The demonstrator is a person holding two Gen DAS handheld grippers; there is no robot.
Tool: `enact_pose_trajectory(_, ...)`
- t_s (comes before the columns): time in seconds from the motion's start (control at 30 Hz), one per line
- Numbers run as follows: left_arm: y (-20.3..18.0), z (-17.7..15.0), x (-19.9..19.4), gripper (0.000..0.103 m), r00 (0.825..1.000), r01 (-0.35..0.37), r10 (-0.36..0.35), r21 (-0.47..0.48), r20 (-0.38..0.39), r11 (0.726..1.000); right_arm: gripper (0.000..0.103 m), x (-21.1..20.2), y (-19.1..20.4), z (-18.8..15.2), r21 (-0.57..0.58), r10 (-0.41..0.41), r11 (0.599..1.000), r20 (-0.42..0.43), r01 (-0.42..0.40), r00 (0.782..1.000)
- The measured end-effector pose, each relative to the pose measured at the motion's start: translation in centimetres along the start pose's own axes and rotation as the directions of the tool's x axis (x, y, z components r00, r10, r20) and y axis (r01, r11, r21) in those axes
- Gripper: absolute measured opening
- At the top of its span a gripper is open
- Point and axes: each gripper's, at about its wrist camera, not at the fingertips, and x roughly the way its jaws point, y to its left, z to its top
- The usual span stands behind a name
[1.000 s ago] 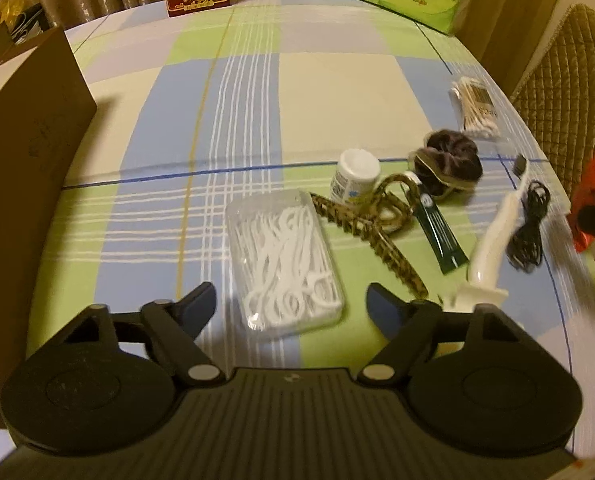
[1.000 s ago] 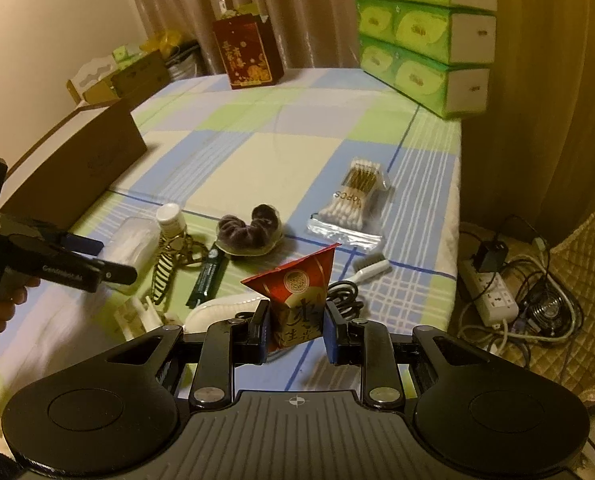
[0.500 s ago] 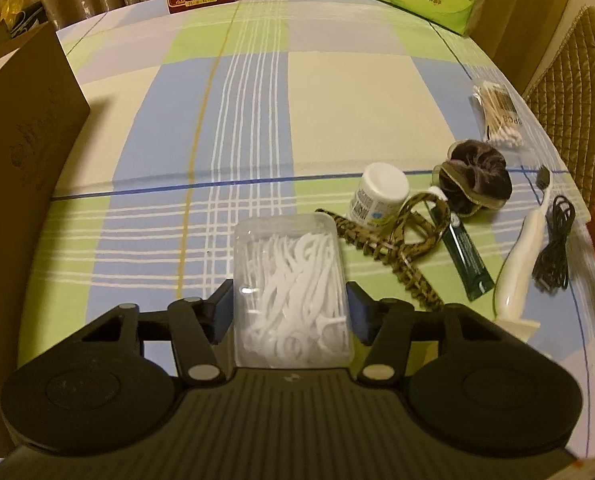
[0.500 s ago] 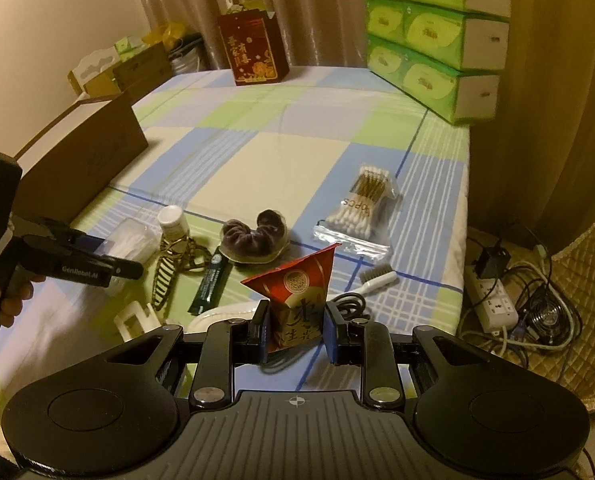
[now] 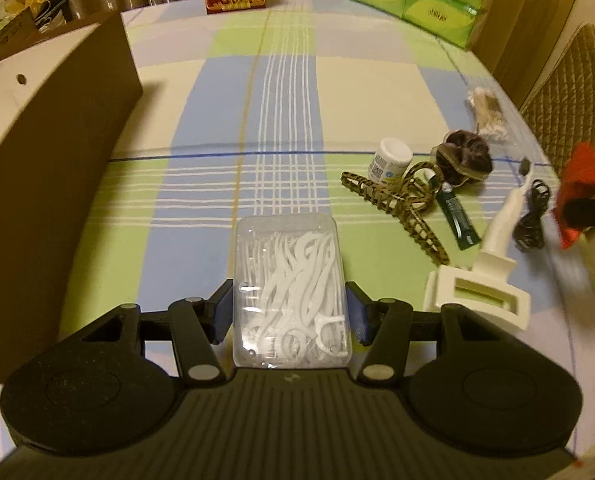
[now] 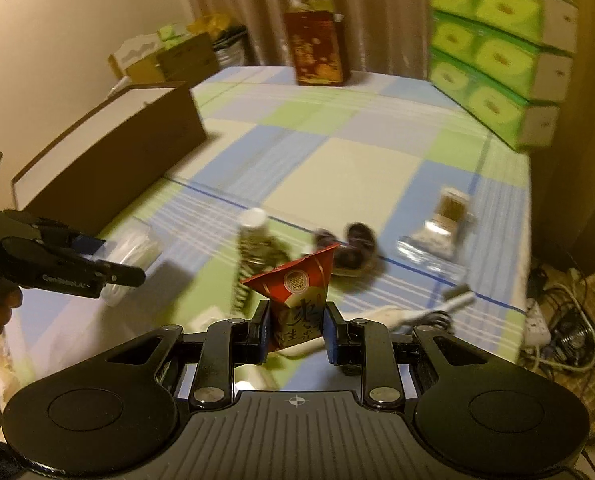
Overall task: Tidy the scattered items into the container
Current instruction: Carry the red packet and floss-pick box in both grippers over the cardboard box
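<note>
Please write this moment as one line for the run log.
left gripper: shut on floss pick box | right gripper: shut on red packet | cardboard box: nothing dropped in yet

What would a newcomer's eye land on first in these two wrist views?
Most likely the clear box of white floss picks, front and centre in the left wrist view, clamped between the left gripper's pads. Next, the red triangular snack packet pinched upright in the right gripper. Behind both, the checked tablecloth has a clutter of small items at its right and the brown cardboard box on the left.
</note>
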Motion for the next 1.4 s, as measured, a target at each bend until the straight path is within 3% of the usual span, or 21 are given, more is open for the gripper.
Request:
enact_pose_trajectory(0.4, 4.6, -0.2, -7.9, 0.052, 0.992, 0.078, -0.081, 0.025, 0.101, 0.997, 0.023, 0.4, 8.1, 1.4, 0.002, -0.017, 1.000, 0.020, 0.017, 1.000)
enact_pose_trajectory(0.7, 10.6, 0.7, -11.9, 0.052, 0.981, 0.098, -0.110, 0.082, 0.158, 0.992, 0.024, 1.5, 14.8, 3.6, 0.027, -0.029, 0.999, 0.023, 0.028, 0.999)
enact_pose_trajectory(1.1, 19.2, 1.6, -14.5, 0.052, 0.976, 0.073, -0.090, 0.092, 0.198, 0.993, 0.024, 6.1, 26.3, 9.4, -0.027, 0.150, 0.988, 0.039, -0.149, 0.988)
enact_pose_trajectory(1.4, 24.5, 1.8, -14.6, 0.052, 0.979, 0.026, -0.039, 0.067, 0.200, 0.997, 0.024, 11.2, 30.5, 13.7, -0.028, 0.176, 0.984, 0.038, -0.175, 0.984)
